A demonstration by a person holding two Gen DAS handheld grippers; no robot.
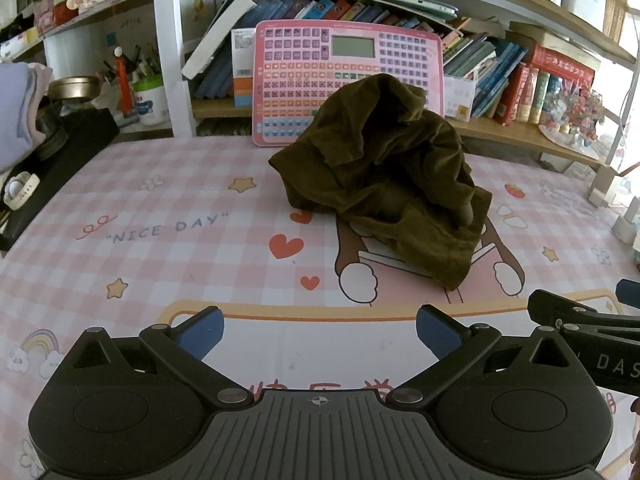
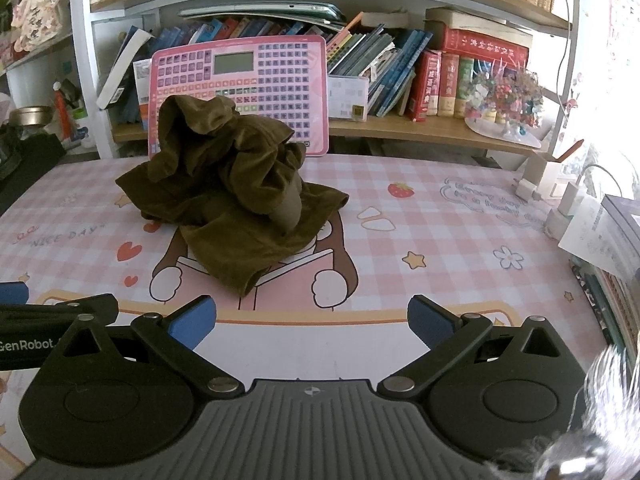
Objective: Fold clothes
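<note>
On my desk mat (image 1: 168,216), the pink checked one with "NICE DAY" printed on it, the olive-brown garment (image 1: 384,176) sits in a crumpled heap toward the back, just in front of the pink keyboard toy (image 1: 348,64) leaning on the bookshelf (image 2: 400,128). My left gripper (image 1: 320,332) and right gripper (image 2: 312,320) both hover side by side near the front edge, jaws spread wide, holding nothing, well apart from the cloth.
</note>
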